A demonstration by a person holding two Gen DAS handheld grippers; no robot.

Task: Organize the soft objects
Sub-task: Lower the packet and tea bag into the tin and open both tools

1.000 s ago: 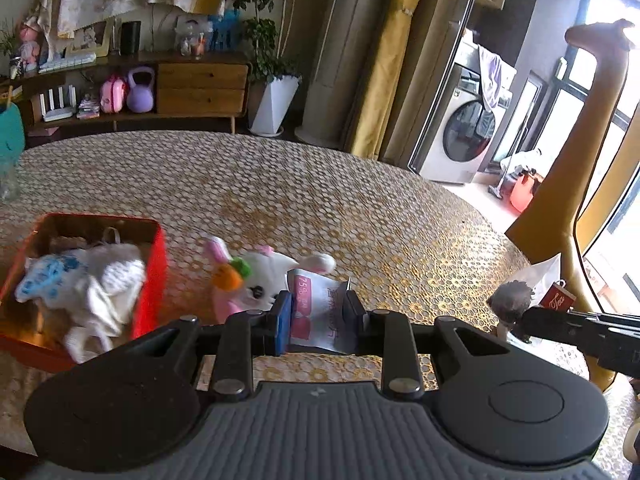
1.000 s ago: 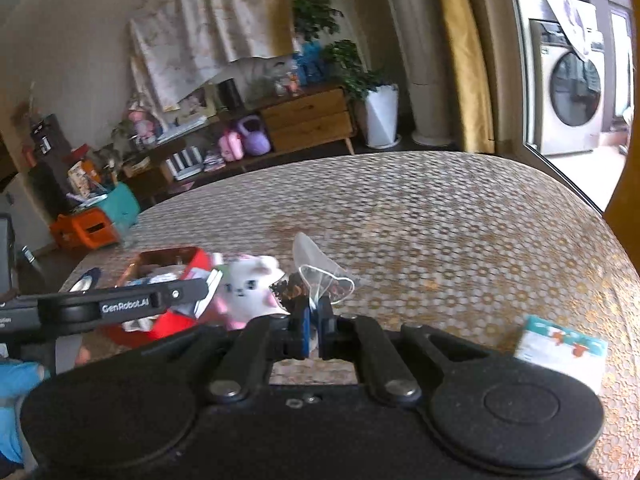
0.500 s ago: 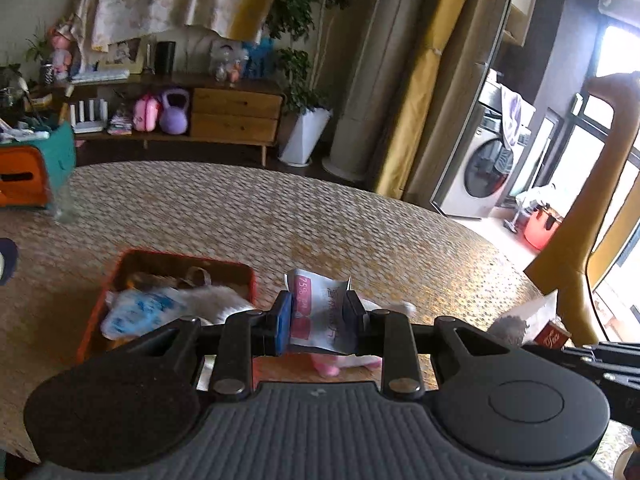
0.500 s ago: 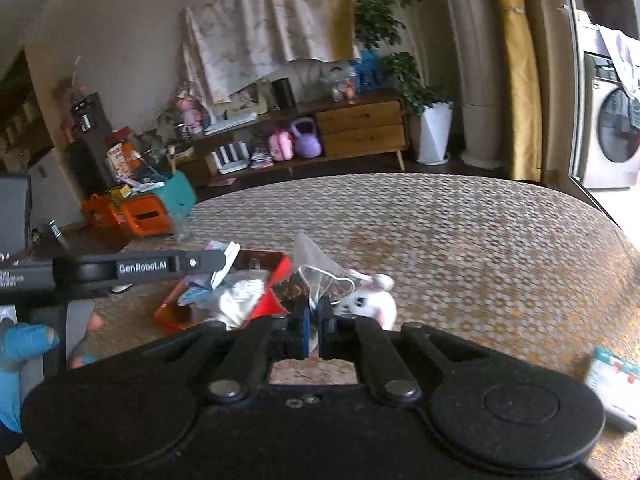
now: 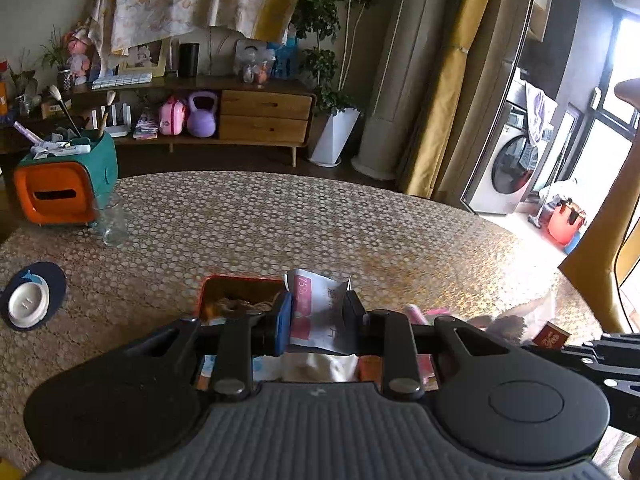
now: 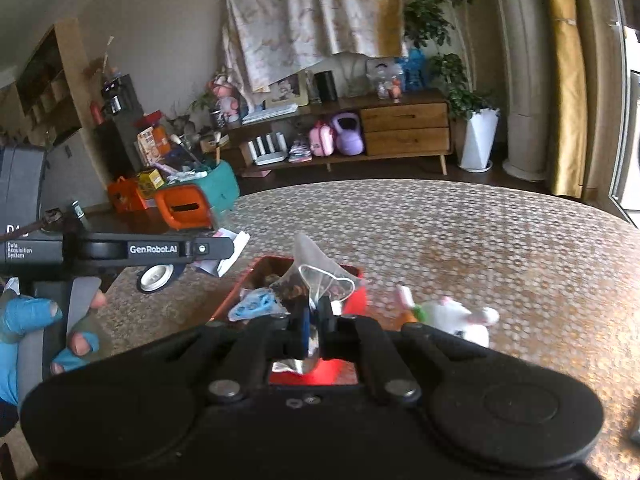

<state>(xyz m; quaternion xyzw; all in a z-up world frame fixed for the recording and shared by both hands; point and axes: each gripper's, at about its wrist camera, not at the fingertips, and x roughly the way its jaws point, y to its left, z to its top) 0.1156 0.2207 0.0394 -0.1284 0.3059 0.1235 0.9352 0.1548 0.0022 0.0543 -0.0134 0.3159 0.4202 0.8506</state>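
Observation:
My left gripper (image 5: 318, 314) is shut on a white and pink paper packet (image 5: 318, 308) and holds it above the red tray (image 5: 240, 282). The tray holds soft white and blue items (image 6: 256, 304). My right gripper (image 6: 316, 320) is shut on a clear plastic bag (image 6: 316, 276) with dark contents, held over the red tray's (image 6: 356, 296) near side. A white and pink plush toy (image 6: 460, 316) lies on the table right of the tray. The left gripper's body (image 6: 156, 249) shows in the right wrist view with the packet (image 6: 230, 252).
An orange and teal organiser box (image 5: 66, 184) and a glass (image 5: 110, 220) stand at the table's far left. A white dish on a dark coaster (image 5: 30, 298) lies at the left. The patterned round table (image 5: 320, 224) stretches beyond. A yellow giraffe figure (image 5: 600, 272) stands right.
Both grippers have swung left with their loads. The left one now sits over the red tray. The plush toy has slid from ahead to the right of both views.

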